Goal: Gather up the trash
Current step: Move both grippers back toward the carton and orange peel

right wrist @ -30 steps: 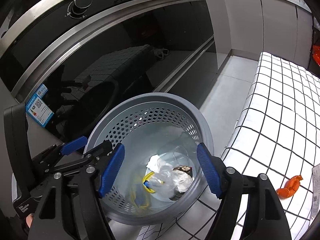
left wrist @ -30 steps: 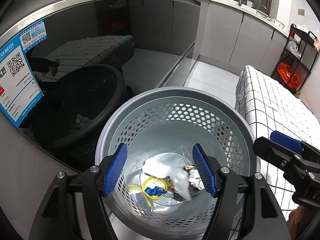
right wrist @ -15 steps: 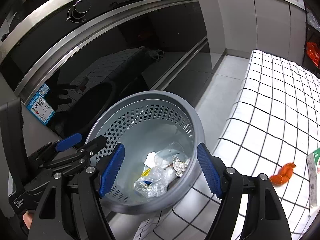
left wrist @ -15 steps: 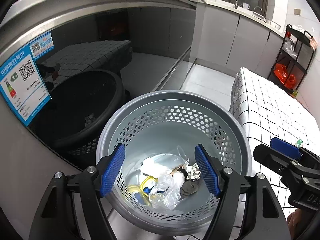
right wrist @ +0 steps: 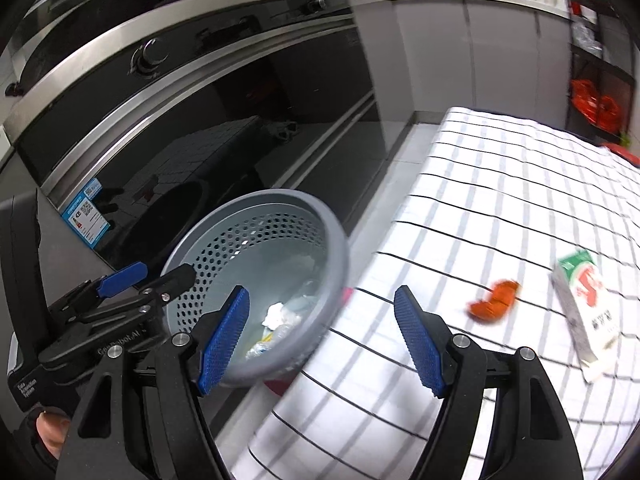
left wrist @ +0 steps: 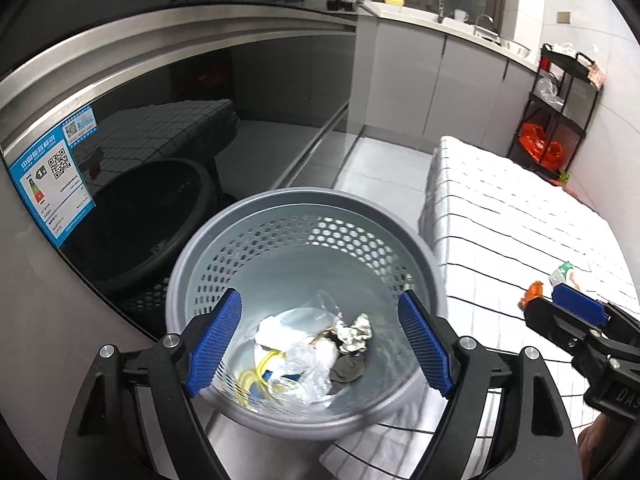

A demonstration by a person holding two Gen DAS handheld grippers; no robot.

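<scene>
Held both grippers, left and right, wide apart, empty, over bin. Next: reach right for wrapper.

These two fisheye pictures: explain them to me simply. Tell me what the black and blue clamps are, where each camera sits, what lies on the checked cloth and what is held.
The clamps are two hand-held grippers, each with a camera looking along its fingers. The left gripper looks into a grey perforated plastic bin holding crumpled wrappers and tissue. The right gripper looks toward a white black-checked cloth, where a crumpled orange wrapper and a white-and-green carton lie. Both grippers are open and hold nothing.
</scene>
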